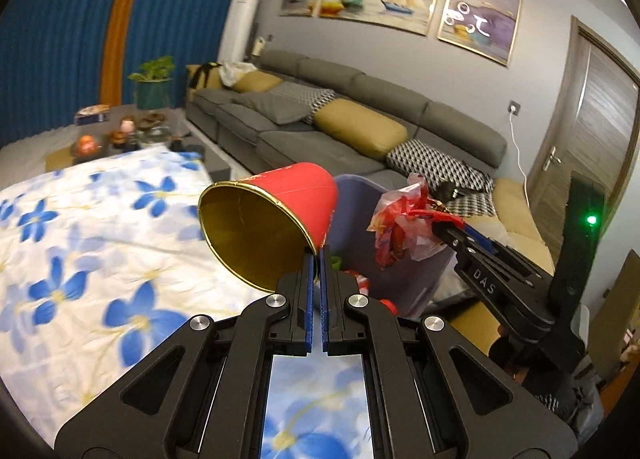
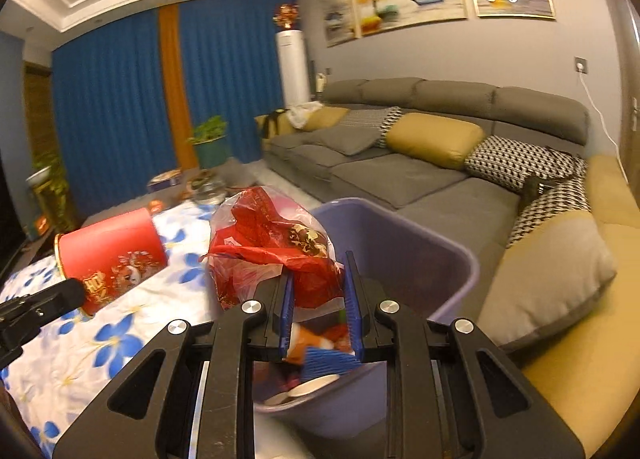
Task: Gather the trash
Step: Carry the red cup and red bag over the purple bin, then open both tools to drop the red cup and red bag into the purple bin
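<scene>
My left gripper (image 1: 320,255) is shut on the rim of a red paper cup (image 1: 272,219) with a gold inside, held on its side above the flowered cloth, just left of the purple bin (image 1: 416,279). The right wrist view shows the same cup (image 2: 112,259) at the left, with the left gripper (image 2: 76,291) on its rim. My right gripper (image 2: 318,271) is shut on a crumpled red and clear plastic bag (image 2: 276,243), held over the near edge of the purple bin (image 2: 432,255). That bag (image 1: 400,227) hangs from the right gripper (image 1: 434,221) in the left wrist view. Several pieces of trash lie in the bin.
A blue-flowered cloth (image 1: 80,251) covers the table on the left. A grey sofa (image 2: 400,171) with yellow and patterned cushions stands behind and right of the bin. A low table (image 1: 132,127) with small items and a potted plant (image 1: 154,79) are farther back by blue curtains.
</scene>
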Demonstrator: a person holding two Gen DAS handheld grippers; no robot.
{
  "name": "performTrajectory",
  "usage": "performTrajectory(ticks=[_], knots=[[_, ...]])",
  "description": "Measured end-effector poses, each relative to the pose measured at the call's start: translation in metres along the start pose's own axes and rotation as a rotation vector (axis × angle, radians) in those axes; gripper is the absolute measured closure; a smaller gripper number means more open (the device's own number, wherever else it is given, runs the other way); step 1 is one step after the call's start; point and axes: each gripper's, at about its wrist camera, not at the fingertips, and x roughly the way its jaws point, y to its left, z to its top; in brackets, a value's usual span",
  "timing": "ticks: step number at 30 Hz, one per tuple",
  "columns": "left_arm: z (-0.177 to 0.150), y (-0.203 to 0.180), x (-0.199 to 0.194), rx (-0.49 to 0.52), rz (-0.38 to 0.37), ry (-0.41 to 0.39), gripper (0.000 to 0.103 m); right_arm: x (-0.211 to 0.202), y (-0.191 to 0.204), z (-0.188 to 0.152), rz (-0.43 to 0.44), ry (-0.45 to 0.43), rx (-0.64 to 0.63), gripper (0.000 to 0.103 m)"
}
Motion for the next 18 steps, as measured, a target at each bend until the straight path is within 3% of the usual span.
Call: performTrajectory(ticks=[10, 18], knots=[[-0.002, -0.029, 0.061, 0.046, -0.072, 0.067, 0.101, 0.010, -0.020, -0.012, -0.034, 0.026, 0.009, 0.076], [-0.006, -0.024, 0.085, -0.018, -0.146, 0.130, 0.099, 0.024, -0.022, -0.014, -0.027, 0.057, 0.016, 0.074]])
